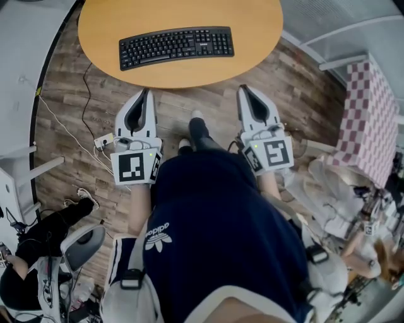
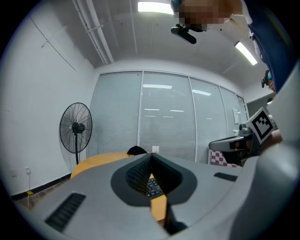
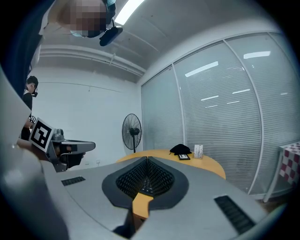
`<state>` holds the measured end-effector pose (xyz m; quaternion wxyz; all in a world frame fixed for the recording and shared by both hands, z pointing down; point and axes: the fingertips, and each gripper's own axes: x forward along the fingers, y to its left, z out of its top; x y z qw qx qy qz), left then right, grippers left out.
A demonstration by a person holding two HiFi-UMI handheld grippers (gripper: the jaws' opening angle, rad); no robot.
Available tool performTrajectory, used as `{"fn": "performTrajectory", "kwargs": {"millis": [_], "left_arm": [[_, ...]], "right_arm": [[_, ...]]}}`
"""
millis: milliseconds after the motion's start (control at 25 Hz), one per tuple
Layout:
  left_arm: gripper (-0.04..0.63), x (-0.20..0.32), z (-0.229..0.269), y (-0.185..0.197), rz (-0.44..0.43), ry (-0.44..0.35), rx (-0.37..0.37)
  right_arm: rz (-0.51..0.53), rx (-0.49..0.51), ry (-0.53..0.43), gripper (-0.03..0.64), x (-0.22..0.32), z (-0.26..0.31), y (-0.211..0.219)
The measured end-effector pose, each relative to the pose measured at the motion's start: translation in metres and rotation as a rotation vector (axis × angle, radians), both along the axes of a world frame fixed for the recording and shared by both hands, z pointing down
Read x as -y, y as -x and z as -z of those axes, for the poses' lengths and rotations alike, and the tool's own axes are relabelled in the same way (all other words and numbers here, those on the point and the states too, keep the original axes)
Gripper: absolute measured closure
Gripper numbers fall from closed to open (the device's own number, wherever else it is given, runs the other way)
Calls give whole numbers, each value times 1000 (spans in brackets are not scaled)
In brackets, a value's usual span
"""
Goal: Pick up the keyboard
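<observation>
A black, slightly curved computer keyboard [image 1: 176,46] lies flat on the round orange wooden table [image 1: 252,25], set back a little from the table's near edge. The grey left gripper [image 1: 148,93] and the grey right gripper [image 1: 243,89] both hang off the table, just short of that near edge, with their tips pointing at it. Each has its jaws pressed fully together, and nothing is held. A black standing fan [image 2: 75,127] stands beyond the table.

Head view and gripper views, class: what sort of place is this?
Probably an office or meeting room: a wooden table with a keyboard, blind-covered glass walls, and a pedestal fan.
</observation>
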<state>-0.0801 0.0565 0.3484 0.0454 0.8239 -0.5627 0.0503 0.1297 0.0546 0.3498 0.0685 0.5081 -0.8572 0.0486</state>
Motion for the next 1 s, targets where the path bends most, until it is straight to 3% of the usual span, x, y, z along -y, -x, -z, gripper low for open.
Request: {"fn": "performTrajectory", "kwargs": {"millis": [440, 1000], "left_arm": [[592, 85, 20, -13, 82, -73, 6], [592, 121, 8, 6, 119, -38, 71]], "right_arm": [[63, 4, -21, 614, 104, 7, -25], [27, 4, 50, 614, 145, -14, -29]]}}
